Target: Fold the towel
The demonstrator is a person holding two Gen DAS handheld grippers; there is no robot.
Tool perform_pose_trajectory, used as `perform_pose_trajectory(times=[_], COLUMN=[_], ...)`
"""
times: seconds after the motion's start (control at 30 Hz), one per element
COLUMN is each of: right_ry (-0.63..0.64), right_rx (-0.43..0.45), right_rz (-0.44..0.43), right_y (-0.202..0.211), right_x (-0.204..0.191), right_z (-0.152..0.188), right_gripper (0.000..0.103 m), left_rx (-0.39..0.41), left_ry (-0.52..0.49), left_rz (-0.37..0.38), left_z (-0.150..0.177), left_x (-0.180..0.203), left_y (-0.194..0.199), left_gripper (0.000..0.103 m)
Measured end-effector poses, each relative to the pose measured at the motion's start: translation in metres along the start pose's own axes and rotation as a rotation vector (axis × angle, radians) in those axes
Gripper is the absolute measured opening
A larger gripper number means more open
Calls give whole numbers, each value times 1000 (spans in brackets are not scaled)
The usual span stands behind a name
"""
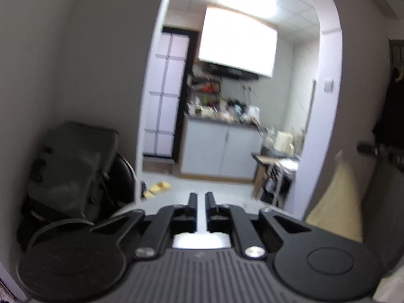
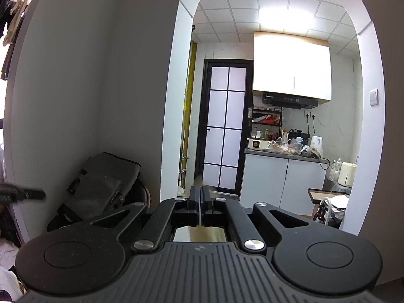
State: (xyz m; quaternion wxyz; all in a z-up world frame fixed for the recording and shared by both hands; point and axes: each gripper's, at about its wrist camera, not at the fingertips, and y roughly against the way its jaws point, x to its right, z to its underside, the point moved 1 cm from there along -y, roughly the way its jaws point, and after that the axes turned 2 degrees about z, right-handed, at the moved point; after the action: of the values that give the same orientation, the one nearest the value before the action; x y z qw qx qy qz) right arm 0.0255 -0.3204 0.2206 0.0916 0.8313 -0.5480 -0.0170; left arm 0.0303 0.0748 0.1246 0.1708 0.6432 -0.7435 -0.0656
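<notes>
A pale yellow towel [image 1: 338, 197] hangs at the right edge of the left wrist view, below a dark gripper tip [image 1: 373, 149] that I take to be my right gripper's. My left gripper [image 1: 201, 197] is raised toward the kitchen doorway, its jaws nearly closed with a thin gap and nothing between them. My right gripper [image 2: 200, 192] is shut, with a thin pale edge, seemingly the towel [image 2: 200, 217], running between its jaws. The left gripper's tip [image 2: 27, 194] shows at the left edge of the right wrist view.
A dark bag [image 1: 73, 169] [image 2: 101, 184] rests on a round stool against the wall at the left. An arched doorway [image 2: 174, 101] opens to a kitchen with a cluttered counter [image 2: 285, 151], white cabinets and a glass door [image 2: 224, 131].
</notes>
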Motion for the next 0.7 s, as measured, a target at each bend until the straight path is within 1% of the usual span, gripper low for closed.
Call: perform_pose_trajectory(times=[0.1, 0.13, 0.2, 0.27, 0.37, 0.4, 0.53, 0.63, 0.67, 0.7], right_ry=[8, 11, 11, 1, -22, -30, -24, -12, -9, -9], right_rx=[-9, -12, -29, -77, -156, -183, -275, -331, -348, -361], right_rz=[-3, -5, -8, -21, -44, -55, -106, -141, -152, -159], right_y=[-3, -4, -7, -19, -30, -33, -44, -52, -54, -57], right_x=[0, 0, 1, 7, 10, 11, 5, -2, -4, -5], right_z=[2, 3, 7, 19, 39, 45, 69, 84, 88, 92], right_gripper=[1, 1, 1, 1, 2, 4, 5, 7, 8, 14], left_rx=[-56, -92, -125, -158, -194, -203, -231, -240, -240, -242], left_ry=[-5, -8, -9, -9, -14, -16, -22, -16, -15, -13], left_rz=[40, 60, 78, 95, 109, 112, 122, 110, 105, 96], left_z=[17, 28, 38, 50, 61, 63, 73, 77, 78, 78], left_x=[9, 14, 18, 22, 26, 27, 30, 28, 28, 26], left_y=[-18, -28, -36, -44, -54, -57, -64, -66, -67, -68], left_gripper=[8, 8, 8, 8, 14, 14, 15, 21, 22, 23])
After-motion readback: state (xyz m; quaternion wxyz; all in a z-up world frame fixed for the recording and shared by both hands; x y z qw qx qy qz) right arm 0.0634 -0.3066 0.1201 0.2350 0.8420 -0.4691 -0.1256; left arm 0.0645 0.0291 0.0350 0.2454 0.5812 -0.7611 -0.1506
